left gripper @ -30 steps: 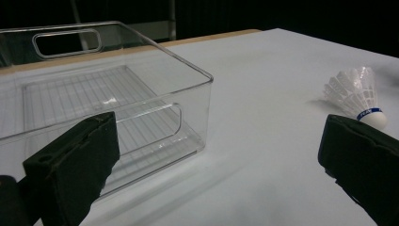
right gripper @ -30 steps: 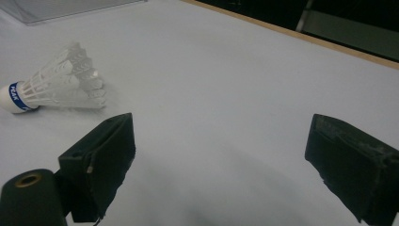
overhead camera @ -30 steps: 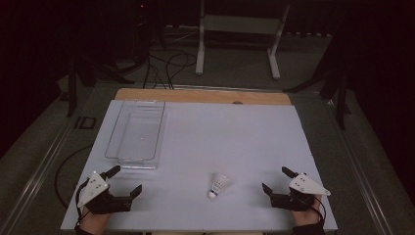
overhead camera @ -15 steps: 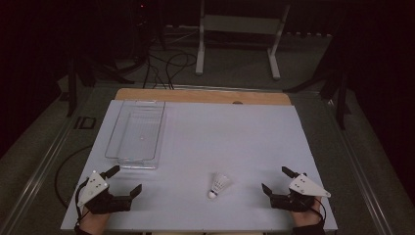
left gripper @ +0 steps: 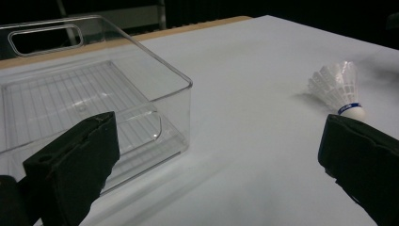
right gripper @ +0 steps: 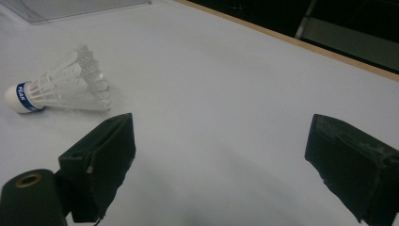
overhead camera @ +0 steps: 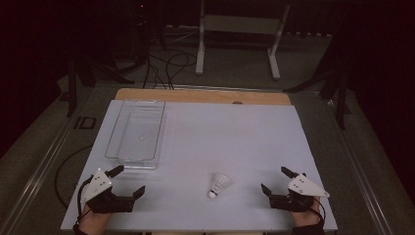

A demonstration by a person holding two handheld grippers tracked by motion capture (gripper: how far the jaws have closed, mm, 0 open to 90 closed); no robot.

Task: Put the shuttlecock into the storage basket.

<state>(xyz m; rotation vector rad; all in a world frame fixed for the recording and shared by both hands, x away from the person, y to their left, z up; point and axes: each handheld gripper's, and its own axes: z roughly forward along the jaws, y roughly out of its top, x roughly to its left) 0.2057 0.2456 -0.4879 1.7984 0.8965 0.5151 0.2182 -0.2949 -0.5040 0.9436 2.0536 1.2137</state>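
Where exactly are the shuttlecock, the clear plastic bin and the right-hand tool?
shuttlecock [overhead camera: 219, 185]: high view, on its white feather skirt.
clear plastic bin [overhead camera: 135, 163]: high view, on its near rim.
right tool [overhead camera: 275, 183]: high view, midway between its two black tips.

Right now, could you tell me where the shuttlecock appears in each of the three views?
High view: the shuttlecock lies low and centre on the white table, between the two grippers.
Left gripper view: at the right edge, just above the right-hand jaw.
Right gripper view: upper left, cork end pointing left.
Shared landmark: the clear plastic bin.
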